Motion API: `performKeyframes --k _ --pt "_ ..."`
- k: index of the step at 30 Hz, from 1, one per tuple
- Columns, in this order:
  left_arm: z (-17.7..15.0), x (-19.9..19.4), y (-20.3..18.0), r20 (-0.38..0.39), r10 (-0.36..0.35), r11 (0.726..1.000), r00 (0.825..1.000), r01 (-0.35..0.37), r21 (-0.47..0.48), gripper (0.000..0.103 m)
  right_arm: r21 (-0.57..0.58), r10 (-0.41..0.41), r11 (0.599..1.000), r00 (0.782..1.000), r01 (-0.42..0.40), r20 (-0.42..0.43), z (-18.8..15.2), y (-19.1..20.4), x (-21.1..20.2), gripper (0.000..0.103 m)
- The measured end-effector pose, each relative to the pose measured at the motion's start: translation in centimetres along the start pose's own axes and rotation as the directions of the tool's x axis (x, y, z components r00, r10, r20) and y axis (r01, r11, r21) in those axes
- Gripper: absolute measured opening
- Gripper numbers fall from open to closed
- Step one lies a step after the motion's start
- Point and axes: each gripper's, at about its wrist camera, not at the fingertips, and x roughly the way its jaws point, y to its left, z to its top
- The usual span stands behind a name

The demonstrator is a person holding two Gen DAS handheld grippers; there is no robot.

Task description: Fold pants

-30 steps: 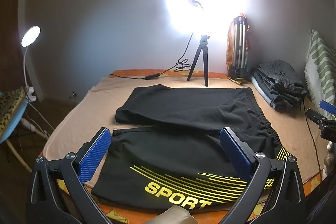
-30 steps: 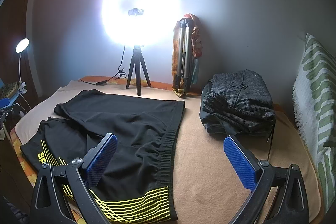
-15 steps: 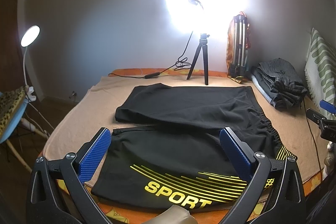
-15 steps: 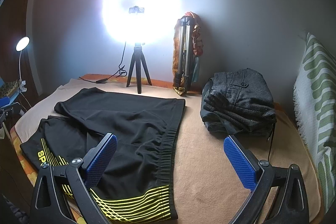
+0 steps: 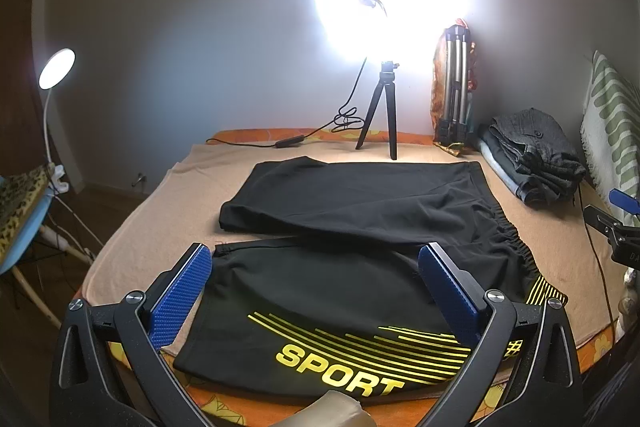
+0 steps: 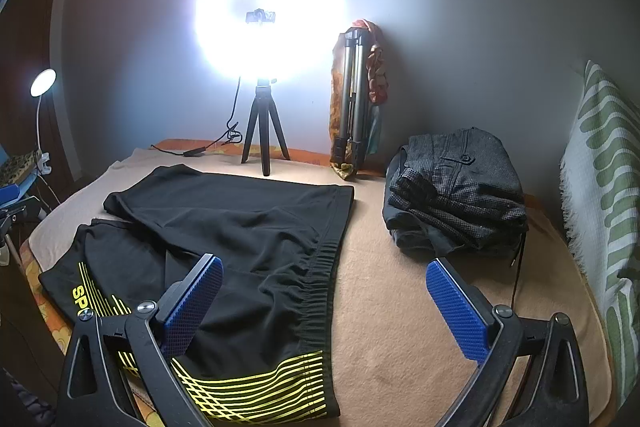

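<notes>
Pants [image 5: 360,251] spread flat at centre frame on blanket [image 6: 392,291], legs apart, no fold visible; task judged not begun. Left gripper [image 5: 316,287] and right gripper [image 6: 324,301] poised low in frame, fingers spread, nothing held.

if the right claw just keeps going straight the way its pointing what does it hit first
Probably the black shorts: the open right claw hangs over their elastic waistband, near the bare tan blanket. Its line seems to slope down onto that edge, well short of the folded grey clothes. Depth is uncertain.
</notes>
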Motion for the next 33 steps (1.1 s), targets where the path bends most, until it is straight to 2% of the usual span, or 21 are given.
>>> performKeyframes --k 13,20,25,29,33 --pt "-0.3 0.5 0.7 -0.014 0.015 1.0 1.0 -0.015 0.002 0.103 -0.013 0.009 1.0 1.0 -0.009 -0.015 -0.2 0.2 0.2 0.103" --pt "-1.4 2.4 2.9 -0.101 0.023 1.0 0.995 -0.024 -0.006 0.103 -0.044 0.019 0.999 1.0 -0.02 -0.025 -0.3 0.4 0.5 0.103" --pt "-2.8 3.4 5.1 -0.159 0.014 0.999 0.987 -0.019 -0.028 0.103 -0.107 0.036 0.993 0.999 -0.039 -0.032 -1.0 1.0 0.8 0.103" --pt "-3.9 4.1 6.9 -0.209 0.021 0.998 0.978 -0.032 -0.051 0.103 -0.146 0.079 0.985 0.994 -0.088 -0.072 -1.7 1.6 1.4 0.103" --pt "-4.9 4.5 8.6 -0.252 0.011 0.996 0.968 -0.033 -0.084 0.095 -0.218 0.117 0.967 0.989 -0.135 -0.094 -2.5 2.8 1.3 0.103"
